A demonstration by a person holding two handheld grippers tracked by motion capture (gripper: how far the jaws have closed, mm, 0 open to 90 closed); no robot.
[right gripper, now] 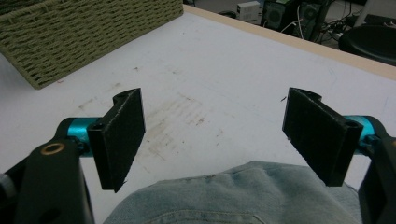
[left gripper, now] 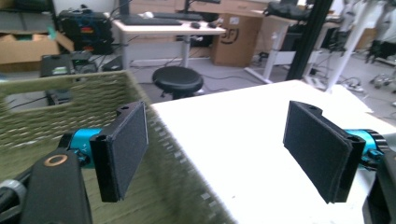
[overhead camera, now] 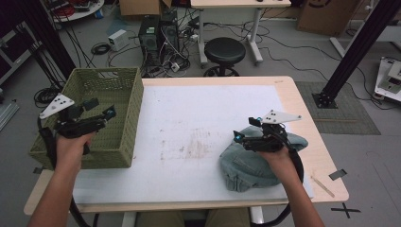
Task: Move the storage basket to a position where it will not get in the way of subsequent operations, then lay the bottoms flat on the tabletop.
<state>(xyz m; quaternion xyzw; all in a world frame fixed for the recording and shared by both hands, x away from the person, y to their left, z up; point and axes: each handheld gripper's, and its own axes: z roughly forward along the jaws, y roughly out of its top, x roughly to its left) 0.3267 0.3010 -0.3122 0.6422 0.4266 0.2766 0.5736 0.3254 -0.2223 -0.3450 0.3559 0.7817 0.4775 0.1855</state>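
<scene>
A green woven basket (overhead camera: 127,123) stands on the left end of the table. My left gripper (overhead camera: 101,109) hovers over its right wall, open, with nothing between the pads. In the left gripper view the basket (left gripper: 56,116) lies below the left gripper (left gripper: 215,149), whose jaws straddle the rim. A crumpled light-blue denim garment (overhead camera: 246,165) lies at the table's front right. My right gripper (overhead camera: 246,128) is just above its far edge, open and pointing left. The right gripper view has the right gripper (right gripper: 215,135) held wide over the denim (right gripper: 233,196), with the basket (right gripper: 93,32) far off.
A white mat (overhead camera: 203,118) with faint brown stains covers the table between basket and garment. Beyond the far edge stand a black stool (overhead camera: 224,49) and computer towers (overhead camera: 158,33) among cables. A black frame post (overhead camera: 354,52) rises at the right.
</scene>
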